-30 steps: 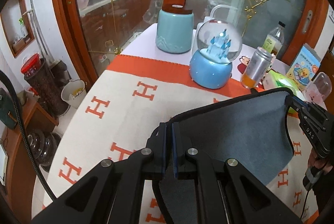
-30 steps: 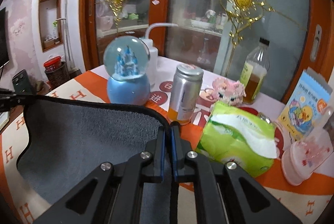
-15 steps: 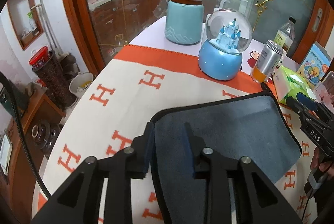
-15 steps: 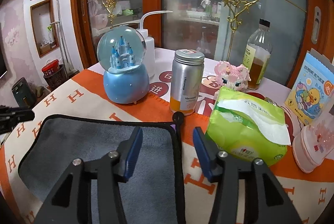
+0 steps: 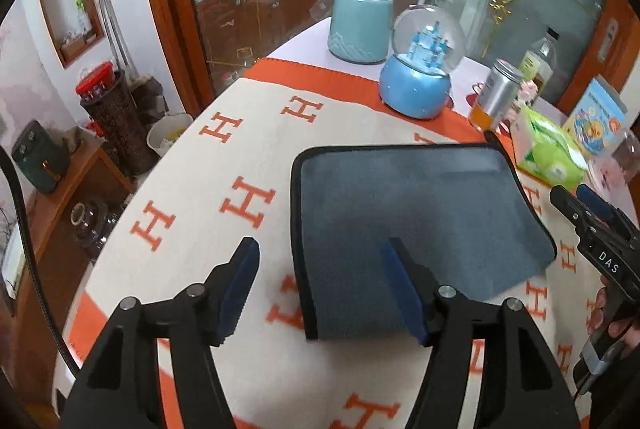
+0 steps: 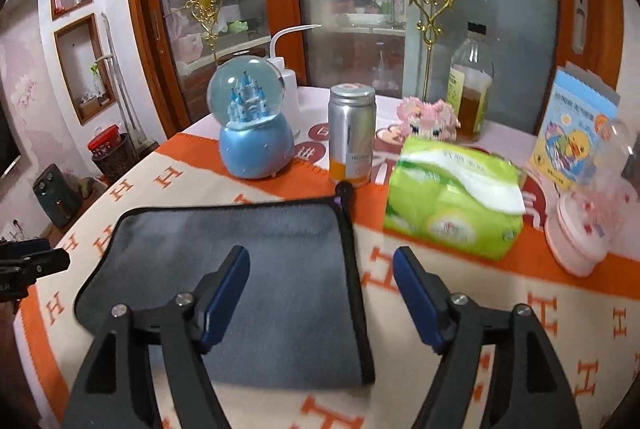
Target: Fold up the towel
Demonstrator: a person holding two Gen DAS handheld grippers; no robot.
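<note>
1. My left gripper [image 5: 320,275] is spread wide with nothing in it, blue rubber pads [image 5: 240,283] straddling the near-left edge of the grey microfibre towel with black piped trim [image 5: 404,213].
2. My right gripper [image 6: 320,285] is likewise released and empty, its blue pads either side of the towel's right piped edge.
3. The towel lies flat on the cream woven tablecloth with orange H motifs [image 5: 224,157], looking doubled over: soft napped pile, rounded corners, a small hanging loop [image 6: 344,191] at the far-right corner.
4. Step in hand, as I judge it: one fold laid, grippers clear. For the next fold I'd pinch both corners of one short end right on the piping, lift evenly, carry across, and match the edges before letting go; the plush pile may slip if gripped shallow.
5. Just beyond: a crinkly green plastic tissue pack [image 6: 452,209] near the loop corner, so keep the swing low.
6. Farther: a brushed aluminium can [image 6: 352,133], a glass snow globe on a glossy blue base [image 6: 254,125], an amber-filled clear bottle [image 6: 472,89], and a pale teal ceramic jar [image 5: 360,27].
</note>
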